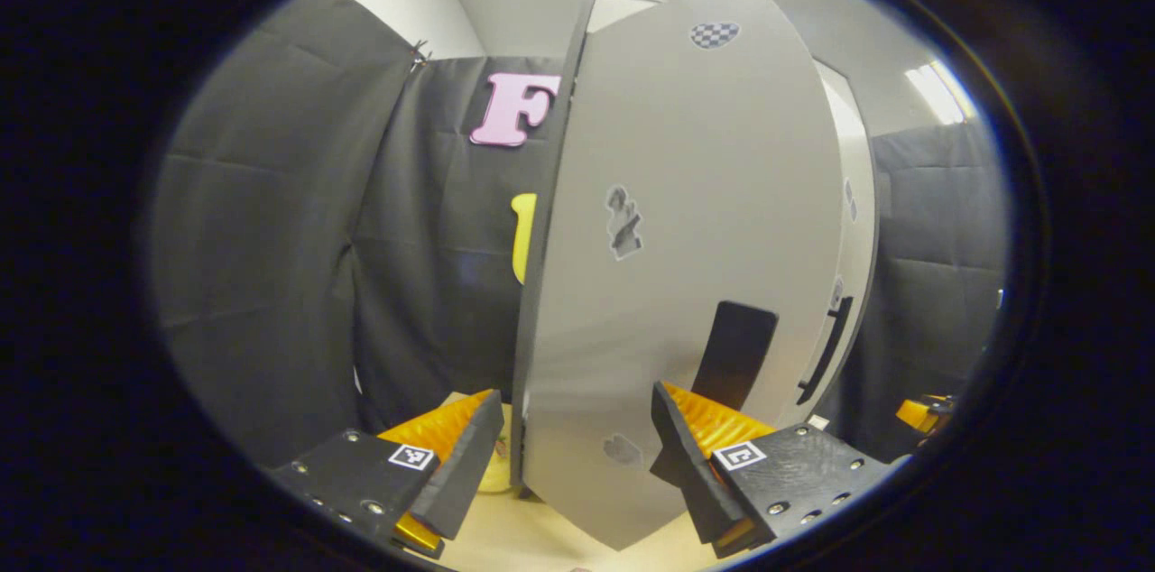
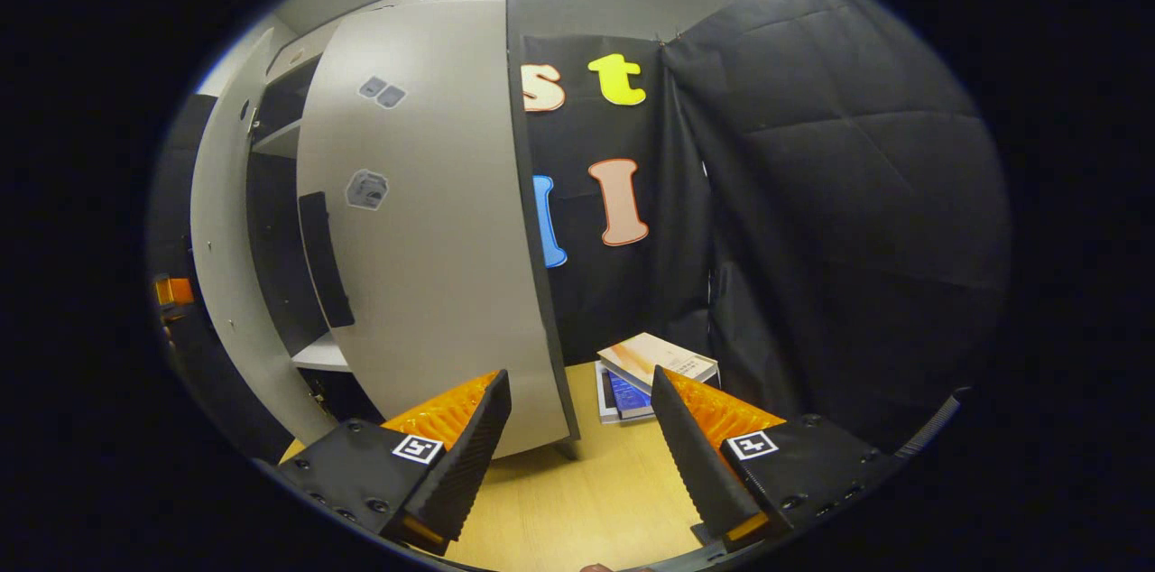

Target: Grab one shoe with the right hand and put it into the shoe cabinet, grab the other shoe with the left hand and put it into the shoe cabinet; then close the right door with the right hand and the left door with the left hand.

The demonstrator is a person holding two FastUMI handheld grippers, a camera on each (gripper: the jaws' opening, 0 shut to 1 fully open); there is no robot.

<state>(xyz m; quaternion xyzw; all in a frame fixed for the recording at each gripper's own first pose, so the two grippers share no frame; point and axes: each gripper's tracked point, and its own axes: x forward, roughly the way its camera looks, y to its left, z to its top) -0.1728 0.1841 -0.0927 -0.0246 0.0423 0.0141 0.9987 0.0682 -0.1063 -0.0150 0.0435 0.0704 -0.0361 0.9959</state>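
Left gripper (image 1: 577,455) released, jaws apart and straddling the free edge of the left door (image 1: 686,265), which stands upright just ahead with its handle (image 1: 735,355) beyond the far finger. Right gripper (image 2: 582,455) also released, holding nothing; the right door (image 2: 433,220) lies just ahead, toward its near finger, edge upright. Shoes are probably inside the shoe cabinet (image 2: 221,220); interior too dark to confirm.
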